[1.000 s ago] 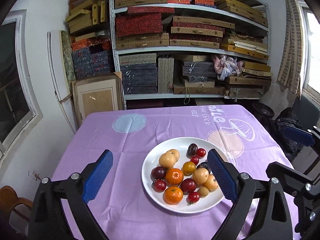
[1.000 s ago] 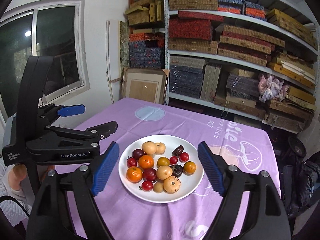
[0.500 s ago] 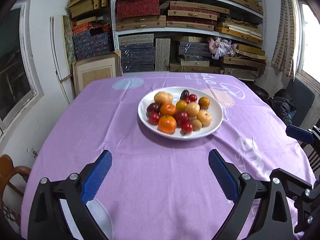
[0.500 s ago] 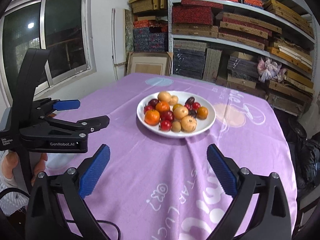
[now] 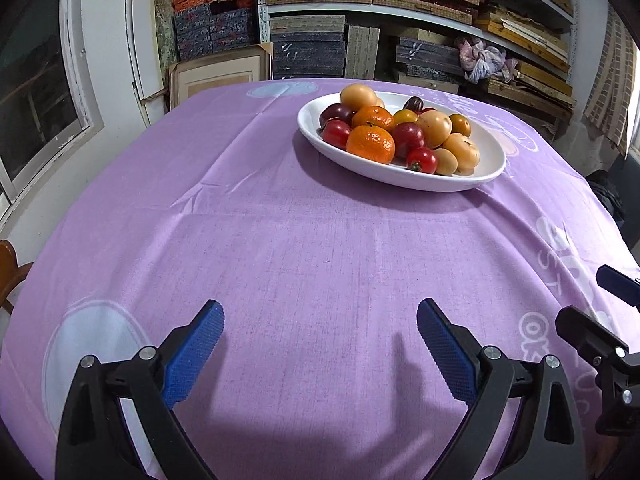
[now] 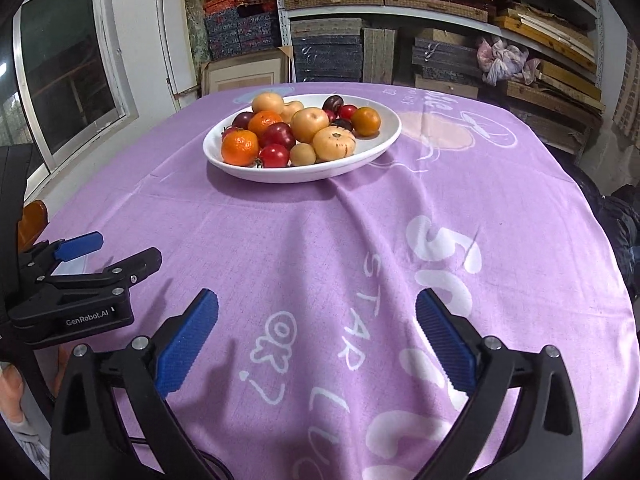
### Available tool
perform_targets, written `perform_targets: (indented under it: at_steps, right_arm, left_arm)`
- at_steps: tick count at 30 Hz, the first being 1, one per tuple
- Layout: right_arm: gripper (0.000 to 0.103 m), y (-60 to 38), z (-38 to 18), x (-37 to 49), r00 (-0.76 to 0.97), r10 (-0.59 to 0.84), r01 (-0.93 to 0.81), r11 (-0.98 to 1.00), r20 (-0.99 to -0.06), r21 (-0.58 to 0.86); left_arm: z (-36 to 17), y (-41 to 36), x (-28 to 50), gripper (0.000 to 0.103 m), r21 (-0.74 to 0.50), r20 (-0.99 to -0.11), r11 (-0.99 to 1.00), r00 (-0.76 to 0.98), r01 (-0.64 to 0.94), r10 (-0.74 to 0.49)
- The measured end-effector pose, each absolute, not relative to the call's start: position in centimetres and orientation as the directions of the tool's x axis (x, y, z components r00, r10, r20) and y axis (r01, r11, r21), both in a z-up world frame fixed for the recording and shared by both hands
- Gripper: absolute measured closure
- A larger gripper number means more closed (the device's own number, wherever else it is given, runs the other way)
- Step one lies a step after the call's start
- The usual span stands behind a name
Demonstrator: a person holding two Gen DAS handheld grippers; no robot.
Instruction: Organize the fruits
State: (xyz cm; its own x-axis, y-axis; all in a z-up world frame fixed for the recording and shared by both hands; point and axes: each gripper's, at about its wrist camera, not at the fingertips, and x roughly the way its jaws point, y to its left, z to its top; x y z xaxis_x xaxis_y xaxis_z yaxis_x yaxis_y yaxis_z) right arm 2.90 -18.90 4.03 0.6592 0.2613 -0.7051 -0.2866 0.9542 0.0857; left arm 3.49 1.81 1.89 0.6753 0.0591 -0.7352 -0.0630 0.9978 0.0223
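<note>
I see my left claw [image 5: 318, 322] with its jaws wide apart over the purple cloth [image 5: 280, 240] of the desk, nothing between them. My right claw [image 6: 316, 320] has just been opening its jaws and is also empty. The white plate [image 6: 360, 152] with the fruits [image 6: 296, 132] stands further back on the desk, well apart from both claws. The fruits at the back are partly hidden by the front ones, so I cannot count them.
</note>
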Motion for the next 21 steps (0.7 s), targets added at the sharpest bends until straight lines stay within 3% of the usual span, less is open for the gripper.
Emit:
perform_targets:
  at_steps: [8, 15, 21]
  right_arm:
    - [0.005, -18.8, 4.7, 6.7, 0.663, 0.245, -0.276, 0.958, -0.707, 0.074]
    - [0.005, -19.7, 4.4, 8.3, 0.669, 0.274, -0.273, 0.955, -0.691, 0.116]
    - [0.005, -19.8, 3.6, 8.2, 0.654, 0.297, -0.291, 0.948, -0.695, 0.132]
  left_arm:
    - [2.0, 1.4, 6.7, 0.005, -0.001, -0.725, 0.999, 0.688, -0.042, 0.028]
    - [3.1, 0.5, 7.8, 0.003, 0.076, -0.677, 0.997, 0.733, -0.019, 0.066]
    - [4.5, 0.6, 8.5, 0.003, 0.043, -0.654, 0.999, 0.755, -0.026, 0.048]
